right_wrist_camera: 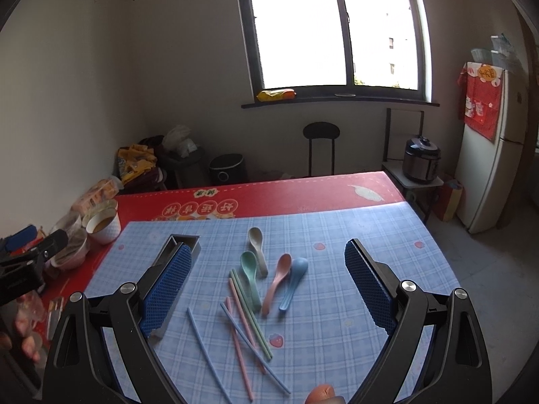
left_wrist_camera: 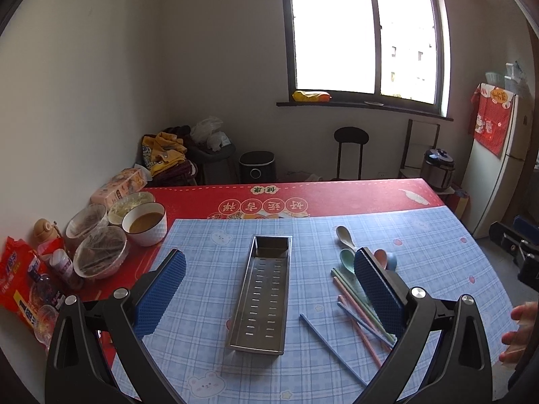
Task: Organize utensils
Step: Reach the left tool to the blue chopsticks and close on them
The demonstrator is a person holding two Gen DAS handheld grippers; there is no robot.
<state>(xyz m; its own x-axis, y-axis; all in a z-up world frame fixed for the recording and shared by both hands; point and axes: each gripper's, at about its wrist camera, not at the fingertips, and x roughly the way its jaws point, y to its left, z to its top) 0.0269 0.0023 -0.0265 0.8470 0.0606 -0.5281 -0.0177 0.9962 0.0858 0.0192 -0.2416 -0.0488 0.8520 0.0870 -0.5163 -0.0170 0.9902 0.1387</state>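
Each gripper is black, with two angular arms that have triangular cut-outs and round silver screws at the joints. The left gripper (left_wrist_camera: 269, 289) and right gripper (right_wrist_camera: 267, 286) carry blue pads (left_wrist_camera: 161, 294) with a fine dimpled texture. Bare fingers (left_wrist_camera: 518, 333) show at the frame edge; no sleeve is visible.

Brushed, shiny metal on the perforated tray (left_wrist_camera: 261, 289), catching window light along its rim. Matt pastel plastic on the spoons (right_wrist_camera: 276, 269) and chopsticks (right_wrist_camera: 247, 313); smooth, faintly glossy checked mat (right_wrist_camera: 337, 303) over a slick red tablecloth (left_wrist_camera: 337, 198). Dimpled blue rubbery pads (right_wrist_camera: 367, 286) on glossy black plastic fingers.
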